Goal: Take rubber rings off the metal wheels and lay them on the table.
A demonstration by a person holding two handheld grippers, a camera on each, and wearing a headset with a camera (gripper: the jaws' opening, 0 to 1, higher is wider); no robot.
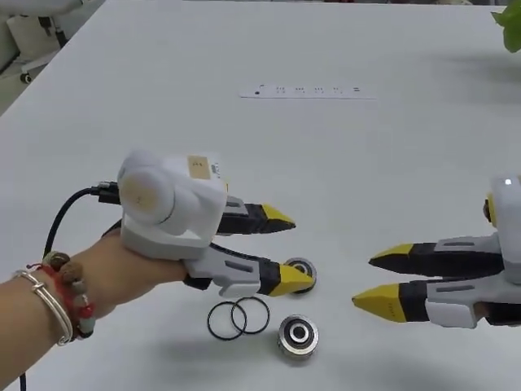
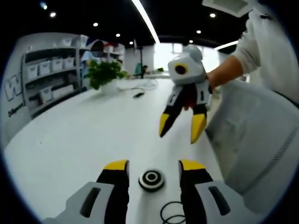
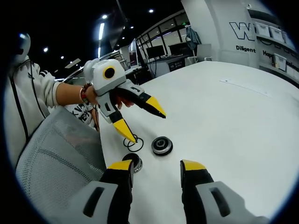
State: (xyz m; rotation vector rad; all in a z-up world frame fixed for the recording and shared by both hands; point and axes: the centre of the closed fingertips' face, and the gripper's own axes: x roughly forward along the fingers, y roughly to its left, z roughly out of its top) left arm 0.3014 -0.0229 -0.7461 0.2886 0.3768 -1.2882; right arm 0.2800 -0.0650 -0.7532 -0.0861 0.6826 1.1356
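**Head view.** Two loose rubber rings (image 1: 238, 318) lie overlapping on the table (image 1: 350, 163), between the left gripper (image 1: 286, 248) and the near wheel (image 1: 298, 336). The left gripper's jaws stand wide apart and hold nothing; the lower tip partly covers the far wheel (image 1: 303, 267). The right gripper (image 1: 376, 279) hovers well to the side, its jaws moderately parted and empty. A paper strip (image 1: 308, 90) carries print too small to read.

**Left gripper view.** The far wheel rests on the table between the open jaws, not gripped. Its rim looks dark (possibly a ring not yet removed; this cannot be confirmed). Judgement: the step in hand is the approach to this wheel. The next move calls for one gripper to steady the wheel while the other hooks the ring off.

**Right gripper view.** Both wheels and the rings lie ahead of the empty jaws. The wall lettering (image 3: 244, 46) shows a large "W" and, as best read, "Diligent"; the rest is illegible.
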